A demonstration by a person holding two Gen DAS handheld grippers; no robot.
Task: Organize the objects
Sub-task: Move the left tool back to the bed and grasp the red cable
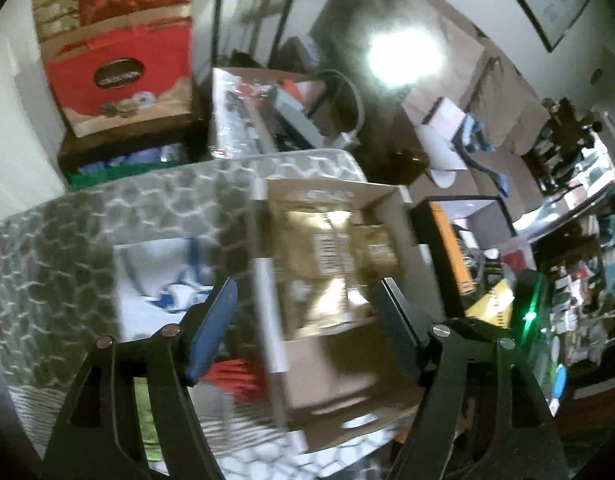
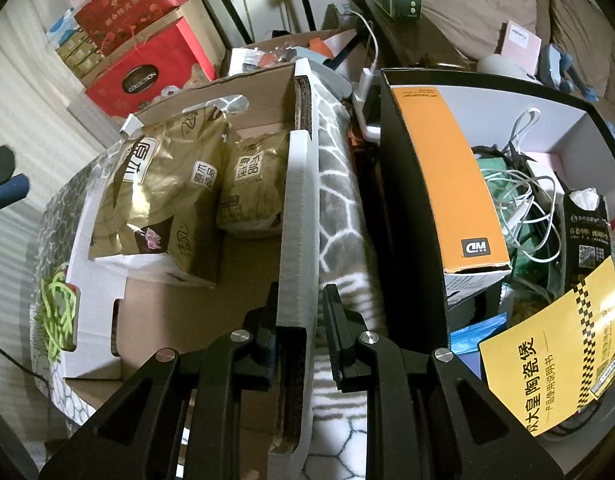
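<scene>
Right wrist view, right gripper [image 2: 297, 334] fingers clamped on cardboard box [image 2: 295, 216] wall, gold bags [image 2: 159, 196] inside box on patterned cover [image 2: 339, 200], left gripper [image 1: 307, 320] fingers apart, empty, above box.

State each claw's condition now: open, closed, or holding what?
Left claw: open, holding nothing.
Right claw: closed on the cardboard box's side wall.

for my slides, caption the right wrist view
Right gripper shut on cardboard box wall, gold bags inside.
</scene>
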